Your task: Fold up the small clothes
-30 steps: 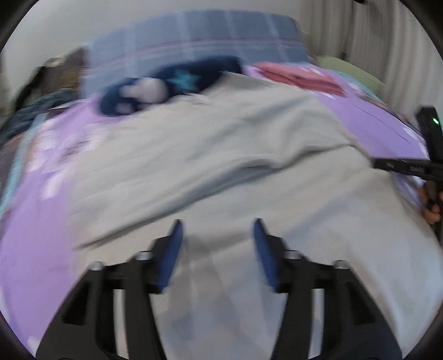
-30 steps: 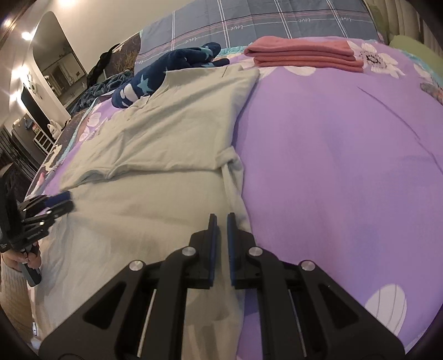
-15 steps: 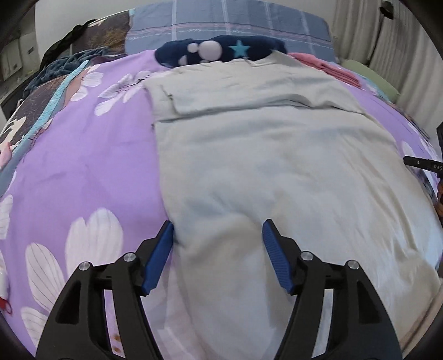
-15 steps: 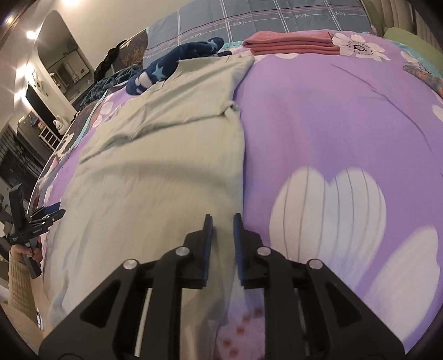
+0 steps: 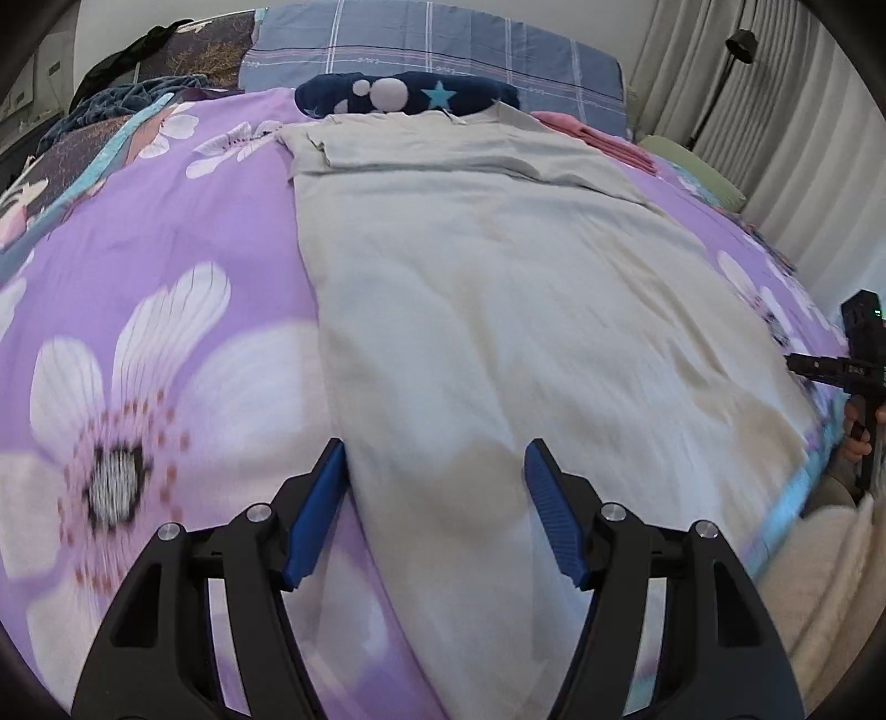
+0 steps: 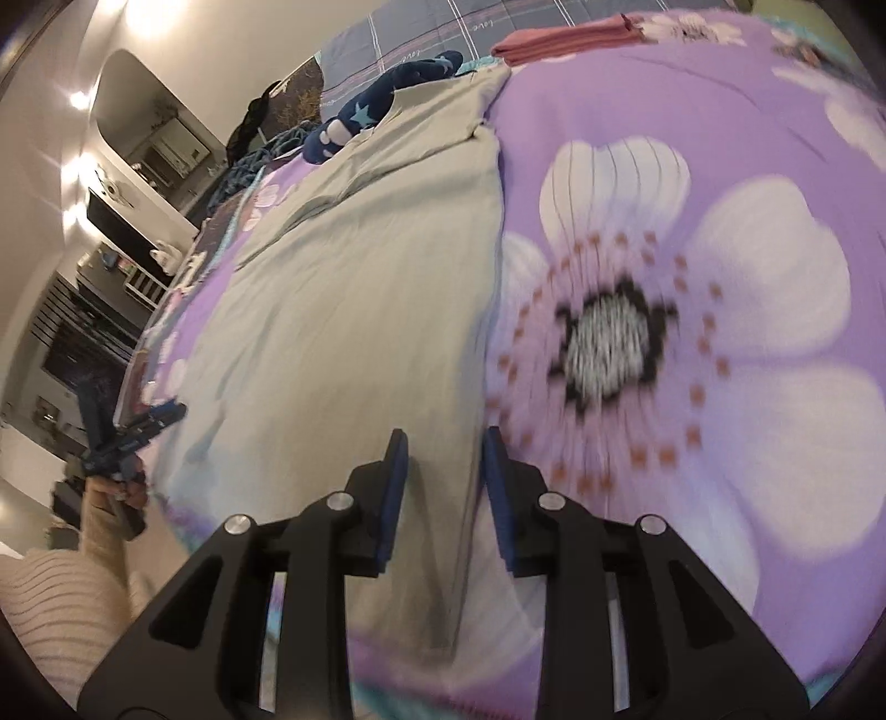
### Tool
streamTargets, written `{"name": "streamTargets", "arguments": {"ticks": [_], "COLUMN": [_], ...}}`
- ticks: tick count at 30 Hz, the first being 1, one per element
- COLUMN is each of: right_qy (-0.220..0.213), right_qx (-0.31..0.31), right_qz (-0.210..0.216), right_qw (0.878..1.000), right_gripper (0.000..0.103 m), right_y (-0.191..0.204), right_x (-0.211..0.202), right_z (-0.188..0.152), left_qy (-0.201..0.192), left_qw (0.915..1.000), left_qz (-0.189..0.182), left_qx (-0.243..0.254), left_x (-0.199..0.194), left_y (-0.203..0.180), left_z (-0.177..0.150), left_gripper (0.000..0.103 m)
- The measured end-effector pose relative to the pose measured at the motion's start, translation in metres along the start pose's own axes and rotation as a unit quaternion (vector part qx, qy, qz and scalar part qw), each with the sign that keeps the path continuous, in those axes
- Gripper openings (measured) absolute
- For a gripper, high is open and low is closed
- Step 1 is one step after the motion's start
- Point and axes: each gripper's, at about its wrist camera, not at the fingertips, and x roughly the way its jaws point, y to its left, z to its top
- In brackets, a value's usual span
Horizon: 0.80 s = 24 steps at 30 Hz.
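Blue-padded jaws of the left gripper (image 5: 434, 487) stand spread and those of the right gripper (image 6: 446, 476) have just been opening, each straddling one near side edge of the grey-green garment (image 5: 498, 310), pinching nothing. The garment lies lengthwise on the purple bed cover (image 5: 155, 288), its far end apparently turned in; further folds remain, while a pink folded stack (image 6: 565, 36) lies beyond.

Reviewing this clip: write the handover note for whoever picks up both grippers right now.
Left gripper: open, empty, over the near left edge of the grey shirt.
Right gripper: open, jaws just widening, empty, straddling the shirt's near right edge.
Shirt lies flat on the purple bedspread, sleeves folded in.
Folded pink clothes by the pillow are done.
Left: grip both near corners, fold towards the collar.
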Motion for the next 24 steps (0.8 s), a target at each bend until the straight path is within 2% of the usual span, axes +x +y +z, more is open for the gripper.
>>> {"name": "streamTargets", "arguments": {"ticks": [3, 6, 9, 10, 11, 12, 13, 14, 16, 19, 22, 24], "right_qy": [0.01, 0.015, 0.018, 0.02, 0.02, 0.026, 0.03, 0.024, -0.008, -0.071, -0.13, -0.161], "right_qx": [0.016, 0.022, 0.031, 0.033, 0.032, 0.031, 0.037, 0.052, 0.083, 0.109, 0.08, 0.057], "right_qz": [0.024, 0.043, 0.062, 0.064, 0.057, 0.041, 0.027, 0.036, 0.074, 0.141, 0.171, 0.177], "right_qw": [1.0, 0.999, 0.997, 0.997, 0.998, 0.998, 0.999, 0.998, 0.994, 0.981, 0.973, 0.969], "right_gripper": [0.036, 0.044, 0.046, 0.045, 0.035, 0.016, 0.006, 0.002, 0.002, 0.002, 0.002, 0.002], "right_y": [0.002, 0.005, 0.007, 0.009, 0.012, 0.014, 0.013, 0.008, -0.001, -0.007, 0.008, 0.021], "right_x": [-0.006, -0.004, 0.012, 0.016, 0.02, 0.023, 0.024, 0.02, 0.007, -0.024, -0.06, -0.084], "right_z": [-0.013, -0.017, -0.004, 0.001, 0.006, 0.01, 0.012, 0.014, 0.019, 0.033, 0.046, 0.05], "left_qy": [-0.002, -0.011, -0.023, -0.025, -0.026, -0.026, -0.03, -0.036, -0.061, -0.11, -0.172, -0.198], "left_qw": [0.9995, 0.9982, 0.9968, 0.9965, 0.996, 0.9951, 0.993, 0.9918, 0.991, 0.9873, 0.982, 0.9781], "left_qz": [-0.027, -0.056, -0.067, -0.066, -0.064, -0.067, -0.075, -0.078, -0.071, -0.077, -0.064, -0.057], "left_qx": [-0.015, -0.021, -0.036, -0.045, -0.058, -0.069, -0.086, -0.095, -0.095, -0.084, -0.044, -0.029], "left_x": [-0.014, -0.023, -0.014, -0.01, -0.008, -0.007, -0.009, -0.012, -0.025, -0.057, -0.1, -0.121], "left_y": [-0.004, -0.011, -0.01, -0.009, -0.006, -0.004, -0.001, 0.0, -0.003, -0.009, -0.026, -0.034], "left_z": [-0.02, -0.031, -0.025, -0.021, -0.016, -0.014, -0.012, -0.01, -0.003, 0.019, 0.044, 0.052], "left_gripper": [0.066, 0.06, 0.043, 0.03, 0.014, 0.008, 0.005, 0.005, 0.004, 0.004, 0.004, 0.004]}}
